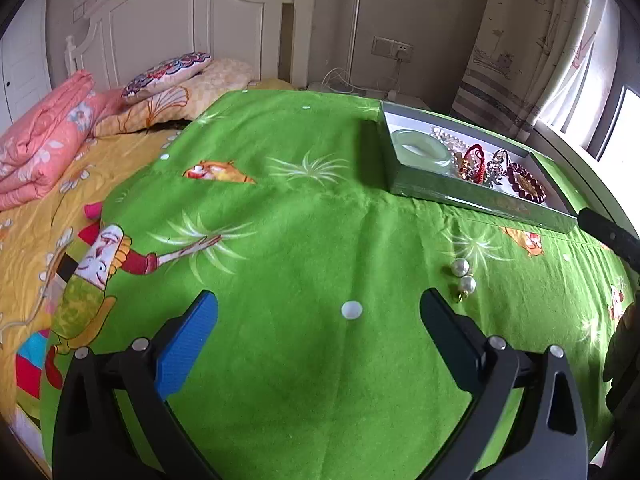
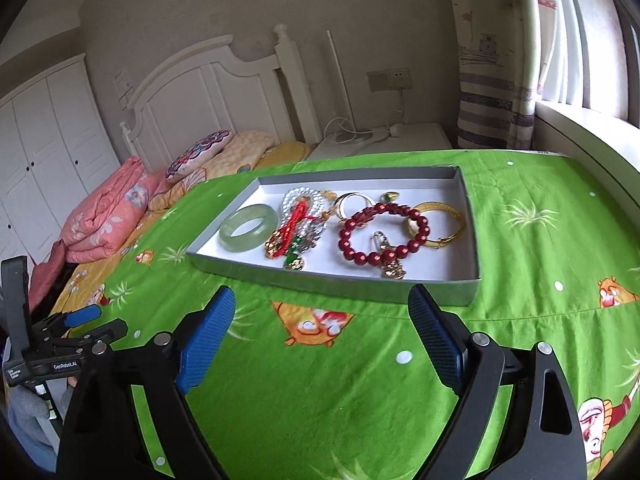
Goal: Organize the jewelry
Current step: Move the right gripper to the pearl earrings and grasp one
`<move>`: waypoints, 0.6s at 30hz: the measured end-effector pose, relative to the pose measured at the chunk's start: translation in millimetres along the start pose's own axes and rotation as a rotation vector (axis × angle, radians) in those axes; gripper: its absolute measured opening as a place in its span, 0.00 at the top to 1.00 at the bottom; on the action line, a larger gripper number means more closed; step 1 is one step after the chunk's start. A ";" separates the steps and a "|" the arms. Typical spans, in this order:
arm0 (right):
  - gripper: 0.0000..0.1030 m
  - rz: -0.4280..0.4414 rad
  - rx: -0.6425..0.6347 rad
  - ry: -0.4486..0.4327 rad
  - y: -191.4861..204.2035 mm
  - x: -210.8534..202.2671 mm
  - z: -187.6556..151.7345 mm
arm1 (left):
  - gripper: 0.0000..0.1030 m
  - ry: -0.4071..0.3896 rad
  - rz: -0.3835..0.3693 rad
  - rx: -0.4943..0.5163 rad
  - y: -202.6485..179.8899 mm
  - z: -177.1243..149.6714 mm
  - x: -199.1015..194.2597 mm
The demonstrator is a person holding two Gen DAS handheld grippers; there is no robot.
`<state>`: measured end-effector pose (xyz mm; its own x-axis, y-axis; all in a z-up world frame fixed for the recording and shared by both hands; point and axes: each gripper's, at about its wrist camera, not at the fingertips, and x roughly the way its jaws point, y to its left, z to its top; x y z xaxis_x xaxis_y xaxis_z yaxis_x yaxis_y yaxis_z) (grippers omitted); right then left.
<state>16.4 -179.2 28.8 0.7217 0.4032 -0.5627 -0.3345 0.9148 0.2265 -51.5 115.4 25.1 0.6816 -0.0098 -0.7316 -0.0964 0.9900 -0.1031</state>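
Green cartoon-print cloth point(image 1: 304, 240), folded pink quilt point(image 1: 44, 136), patterned pillow point(image 2: 200, 156), white headboard point(image 1: 180, 20), striped curtain point(image 2: 492, 112), white wardrobe point(image 2: 44, 140)

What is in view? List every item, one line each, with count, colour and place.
shallow grey cardboard tray: one, grey with white floor, on the green cloth.
pale green jade bangle: one, left end of tray.
dark red bead bracelet: one, middle of tray.
gold metal bangle: one, right part of tray.
tangled red-cord and clear-bead pieces: several, between jade bangle and red bracelet.
white pearl earrings: two, on the cloth outside the tray.
green cartoon-print cloth: one, covering the bed.
folded pink quilt: one, left, near the headboard.
patterned pillows: two, by the headboard.
left gripper: jaws open, empty.
right gripper: jaws open, empty.
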 end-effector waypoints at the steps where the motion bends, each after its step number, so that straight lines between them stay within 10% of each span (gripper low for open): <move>1: 0.26 0.011 -0.024 0.014 7.9 2.0 -1.7 | 0.03 -0.011 -0.007 -0.017 2.9 -0.2 -1.7; 9: 0.69 0.115 -0.232 0.204 91.8 27.2 -22.7 | 0.03 -0.001 -0.001 -0.060 5.0 0.3 4.7; 18: 0.75 0.123 -0.328 0.283 138.1 53.6 -40.8 | 0.03 -0.020 -0.031 -0.146 19.3 -2.6 1.2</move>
<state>-15.8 -32.2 -2.6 0.4853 0.4444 -0.7530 -0.6149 0.7857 0.0675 -54.4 134.0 20.4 0.7000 -0.0354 -0.7133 -0.1788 0.9583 -0.2230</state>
